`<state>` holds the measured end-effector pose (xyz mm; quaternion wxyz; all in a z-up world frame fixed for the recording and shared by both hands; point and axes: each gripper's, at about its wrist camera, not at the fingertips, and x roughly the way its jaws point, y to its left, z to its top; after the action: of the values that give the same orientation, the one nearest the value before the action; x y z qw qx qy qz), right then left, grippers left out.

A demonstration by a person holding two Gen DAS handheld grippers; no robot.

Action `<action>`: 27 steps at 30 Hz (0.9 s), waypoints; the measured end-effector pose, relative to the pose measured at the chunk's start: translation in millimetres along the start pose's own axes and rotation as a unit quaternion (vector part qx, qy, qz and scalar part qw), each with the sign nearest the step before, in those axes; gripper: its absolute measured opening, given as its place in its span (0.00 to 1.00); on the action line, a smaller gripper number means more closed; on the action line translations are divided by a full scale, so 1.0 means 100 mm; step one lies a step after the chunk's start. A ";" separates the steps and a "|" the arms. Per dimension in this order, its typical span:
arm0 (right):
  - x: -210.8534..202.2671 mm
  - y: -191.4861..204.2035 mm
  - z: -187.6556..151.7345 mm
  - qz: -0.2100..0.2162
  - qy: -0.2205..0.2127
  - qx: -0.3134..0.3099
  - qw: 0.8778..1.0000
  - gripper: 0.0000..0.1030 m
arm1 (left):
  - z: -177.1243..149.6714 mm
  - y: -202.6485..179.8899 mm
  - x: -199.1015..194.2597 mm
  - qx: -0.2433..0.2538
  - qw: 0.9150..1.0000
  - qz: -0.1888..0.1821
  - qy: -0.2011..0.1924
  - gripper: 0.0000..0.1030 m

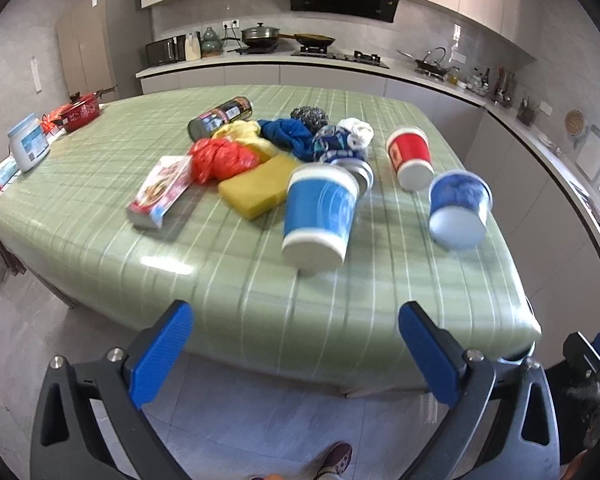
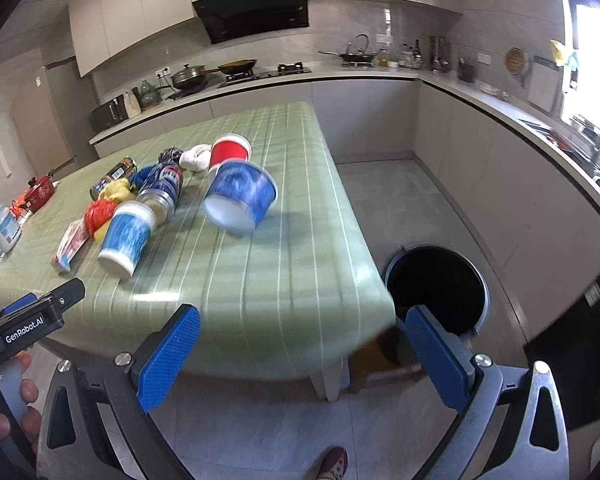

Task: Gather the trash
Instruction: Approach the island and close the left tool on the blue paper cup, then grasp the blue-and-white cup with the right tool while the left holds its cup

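A: State of each tool?
B: Left tool (image 1: 294, 350) and right tool (image 2: 302, 354): jaws spread wide, empty.
A: Trash location?
B: Blue-and-white paper cup (image 1: 320, 216) lies on the green checked worktop (image 1: 100, 184); round black bin (image 2: 436, 284) stands beside it.

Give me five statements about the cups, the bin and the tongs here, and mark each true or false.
1. Both tongs, left tongs and right tongs, are open and hold nothing. True.
2. The trash bin stands on the table. False: it stands on the floor beside the table's corner, and the table carries the litter.
3. The red cup lies on its side. True.
4. The yellow sponge is already inside the bin. False: it lies on the table, next to the red plastic bag.
5. Two blue cups are on the table: one blue cup near the sponge, another blue cup nearer the table's edge. True.
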<state>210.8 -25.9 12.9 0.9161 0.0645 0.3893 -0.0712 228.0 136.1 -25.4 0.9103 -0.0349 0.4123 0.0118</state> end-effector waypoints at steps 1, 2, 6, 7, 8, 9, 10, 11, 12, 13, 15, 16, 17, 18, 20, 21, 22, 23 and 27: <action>0.07 -0.02 0.07 0.004 0.002 -0.001 1.000 1.00 | 0.06 -0.03 0.05 -0.001 1.000 0.006 -0.001 1.00; 0.15 -0.04 0.16 0.010 0.005 -0.003 1.000 1.00 | 0.11 -0.05 0.10 -0.002 1.000 0.009 -0.002 1.00; 0.41 -0.03 0.43 0.021 0.013 -0.013 1.000 1.00 | 0.28 -0.10 0.29 -0.010 1.000 0.008 0.004 1.00; 0.45 -0.02 0.47 0.023 0.013 -0.013 1.000 1.00 | 0.32 -0.11 0.36 -0.008 1.000 0.004 0.009 1.00; 0.48 -0.01 0.50 0.024 0.013 -0.012 1.000 1.00 | 0.35 -0.12 0.42 -0.004 1.000 0.004 0.014 1.00; 0.54 0.02 0.55 0.026 0.013 -0.013 1.000 1.00 | 0.37 -0.14 0.47 0.000 1.000 0.004 0.018 1.00; 0.58 0.04 0.58 0.025 0.014 -0.013 1.000 1.00 | 0.40 -0.16 0.55 0.007 1.000 0.002 0.025 1.00; 0.63 0.07 0.60 0.024 0.016 -0.012 1.000 1.00 | 0.43 -0.16 0.61 0.012 1.000 0.000 0.029 1.00; 0.68 0.09 0.63 0.023 0.019 -0.010 0.999 1.00 | 0.44 -0.16 0.65 0.015 0.999 -0.002 0.031 1.00; 0.73 0.11 0.66 0.021 0.024 -0.006 0.999 1.00 | 0.46 -0.16 0.72 0.019 0.999 -0.006 0.037 1.00; 0.81 0.16 0.71 0.016 0.029 0.000 0.999 1.00 | 0.50 -0.16 0.85 0.024 0.999 -0.015 0.047 1.00; 0.85 0.20 0.75 0.012 0.030 0.003 0.999 1.00 | 0.52 -0.13 0.91 0.026 0.998 -0.021 0.052 0.96; 0.90 0.23 0.78 0.009 0.030 0.007 0.999 1.00 | 0.53 -0.13 0.95 0.027 0.998 -0.028 0.057 0.89; 0.94 0.26 0.81 0.009 0.033 0.012 0.999 1.00 | 0.54 -0.12 1.02 0.032 0.997 -0.039 0.066 0.86; 1.07 0.33 0.87 0.016 0.044 0.023 0.999 1.00 | 0.53 -0.10 1.08 0.039 0.994 -0.059 0.077 0.72; 1.12 0.36 0.89 0.018 0.049 0.029 0.998 1.00 | 0.53 -0.10 1.09 0.042 0.994 -0.067 0.080 0.66; 1.17 0.40 0.91 0.023 0.054 0.035 0.998 1.00 | 0.51 -0.09 1.10 0.048 0.993 -0.076 0.081 0.65; 1.22 0.43 0.92 0.024 0.056 0.038 0.997 1.00 | 0.51 -0.07 1.07 0.050 0.992 -0.085 0.072 0.64; 1.39 0.55 0.98 0.015 0.061 0.040 0.997 1.00 | 0.51 0.03 1.05 0.042 0.990 -0.118 0.067 0.61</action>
<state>385.1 0.0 -16.8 0.8883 0.1113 0.4402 -0.0692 335.0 142.0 -70.8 0.8761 -0.0458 0.4659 -0.1153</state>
